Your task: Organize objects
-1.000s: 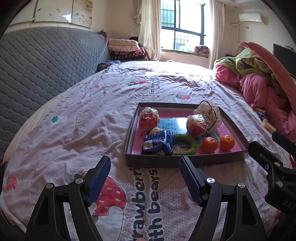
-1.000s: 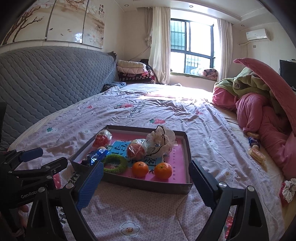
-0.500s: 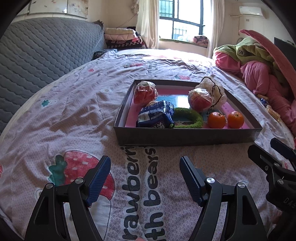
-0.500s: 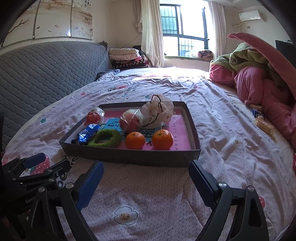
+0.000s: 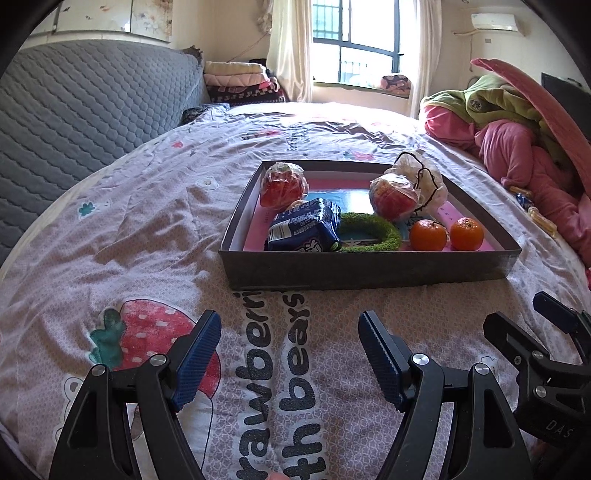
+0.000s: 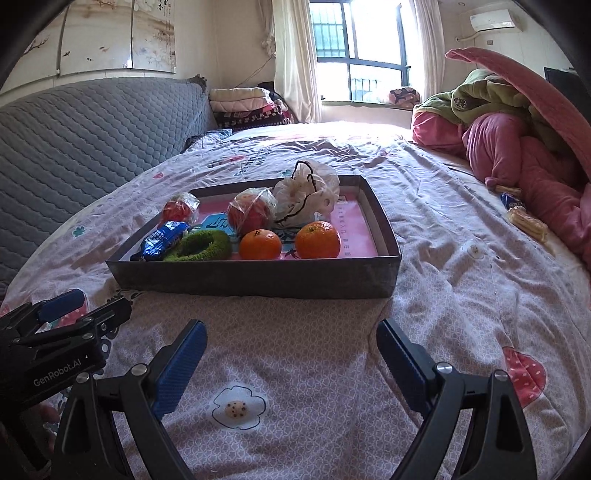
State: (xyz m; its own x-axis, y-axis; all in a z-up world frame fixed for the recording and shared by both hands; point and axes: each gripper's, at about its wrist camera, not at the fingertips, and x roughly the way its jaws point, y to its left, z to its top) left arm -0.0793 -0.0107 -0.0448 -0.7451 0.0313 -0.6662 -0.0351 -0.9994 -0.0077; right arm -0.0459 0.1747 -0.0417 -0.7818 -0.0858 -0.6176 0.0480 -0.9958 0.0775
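Left wrist view: left gripper (image 5: 290, 354) and right gripper (image 6: 291, 363) both spread, empty. I approach tray (image 5: 369, 273) low; blue snack pack (image 5: 304, 230) nearest.

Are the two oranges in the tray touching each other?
Apart. The right wrist view shows pink tray floor between the left orange and the right orange.

You have a bedspread (image 5: 147, 229) printed with strawberries and lettering spread over the bed. To your left runs a grey quilted headboard (image 6: 85, 129), with folded blankets (image 6: 243, 103) stacked at its far end. Straight ahead, a bright barred window (image 6: 354, 55) sits between pale curtains (image 5: 288, 48). To your right lies a heap of pink and green bedding (image 6: 517, 140), under an air conditioner (image 5: 493, 22).
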